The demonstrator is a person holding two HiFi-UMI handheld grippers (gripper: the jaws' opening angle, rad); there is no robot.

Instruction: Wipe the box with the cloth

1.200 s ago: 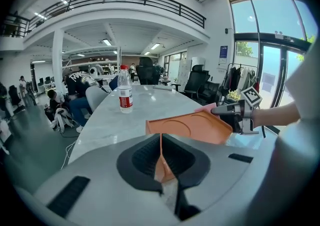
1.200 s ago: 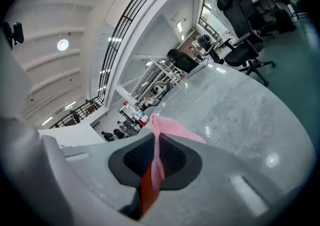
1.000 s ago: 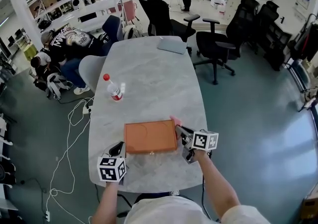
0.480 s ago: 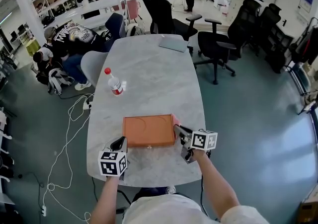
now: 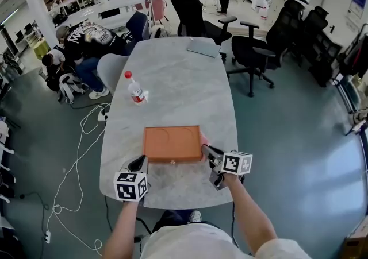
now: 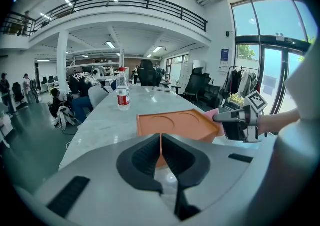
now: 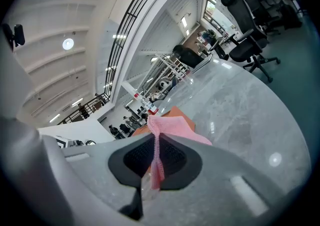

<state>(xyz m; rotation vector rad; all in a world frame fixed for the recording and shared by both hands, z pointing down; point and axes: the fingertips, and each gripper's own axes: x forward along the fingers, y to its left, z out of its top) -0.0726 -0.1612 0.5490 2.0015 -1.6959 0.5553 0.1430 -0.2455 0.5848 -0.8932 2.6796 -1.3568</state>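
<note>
Little is changed over the last sec: box (image 5: 172, 143) and bottle (image 5: 135, 88) are seen a bit higher in the head view, prob. from head motion, since left gripper (image 5: 139, 164) and right gripper (image 5: 207, 150) are kept at the same spots vs. the box.

Right pads (image 7: 175, 159): clamped on the pink cloth (image 7: 167, 129). A fold is pinched edge-on betw. them and the rest is fanned fwd toward the box's orange corner, centre of right gripper view. It is judged to be held by the fold so a loose flap is left as the wiping face. In the head view the cloth is laid against the box's right edge, lower centre of frame. Whether it is pressed on cannot be told.

Left pads (image 6: 145, 159): brought together but for a hairline slit, thru which the box's orange is seen; nothing is gripped. Tips are set just beside the box's near-left corner, contact not confirmed. Likely placed as a stop so the box is not shoved across the table (image 5: 172, 74) when wiped from the opposite side.

Box: lid shut, lying flat near the table's near end, betw. the two grippers. Bottle is stood well apart, upper left of the box, out of the wiping path.

Est.: the wipe is at its start, at the right edge; the top face appears not yet covered.
</note>
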